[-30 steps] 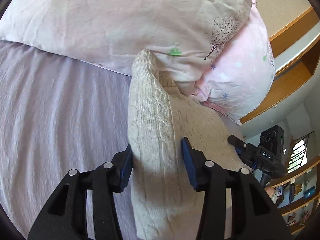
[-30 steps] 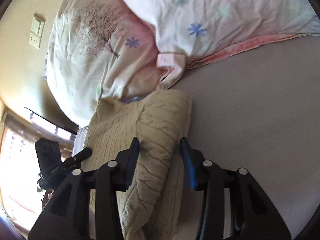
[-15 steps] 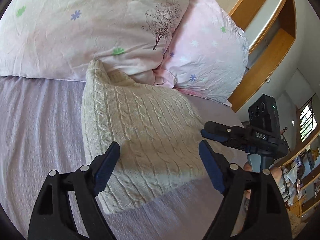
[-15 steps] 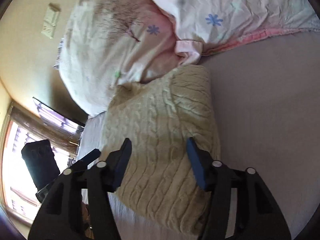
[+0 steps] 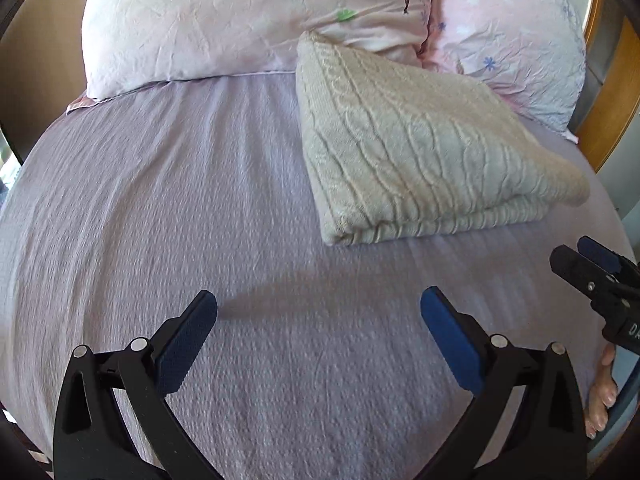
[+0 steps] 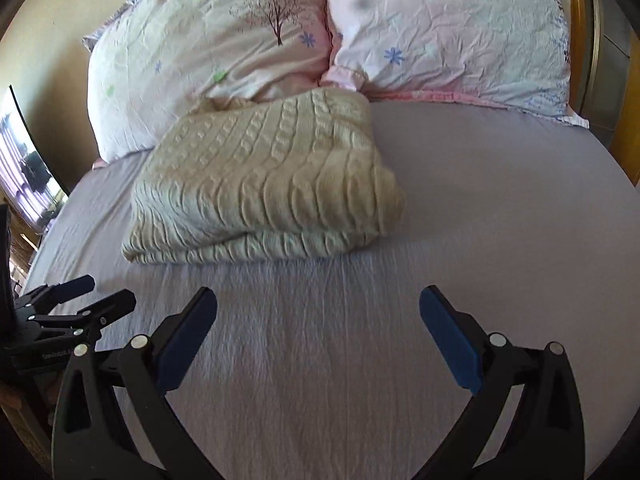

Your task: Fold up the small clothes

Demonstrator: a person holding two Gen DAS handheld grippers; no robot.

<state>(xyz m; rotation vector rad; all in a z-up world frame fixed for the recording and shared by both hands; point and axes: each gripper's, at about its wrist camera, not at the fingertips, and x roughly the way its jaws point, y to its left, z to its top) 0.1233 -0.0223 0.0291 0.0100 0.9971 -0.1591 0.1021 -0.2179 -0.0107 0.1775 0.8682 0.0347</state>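
A: Where is the cream cable-knit sweater (image 5: 420, 148) found?

B: It is seen folded into a layered rectangle on the lilac bed sheet (image 5: 180, 200), its far edge pressed against the two floral pillows (image 6: 208, 64) at the head of the bed. No container is seen; the sweater is carried by the bed alone.

A: How are its edges laid?

B: The stacked fold edges are turned toward the cameras, and one corner is tucked where the pillows meet.

A: And the tools?

B: The left tool (image 5: 319, 320) is held released, jaws spread wide, over bare sheet and well apart from the sweater. The right tool (image 6: 318, 320) is likewise released and nothing is grasped. Each tool's tip is caught at the margin of the other's view.

A: What room is left?

B: Open sheet is seen between both tools and the sweater's near edge, and to either side of it.
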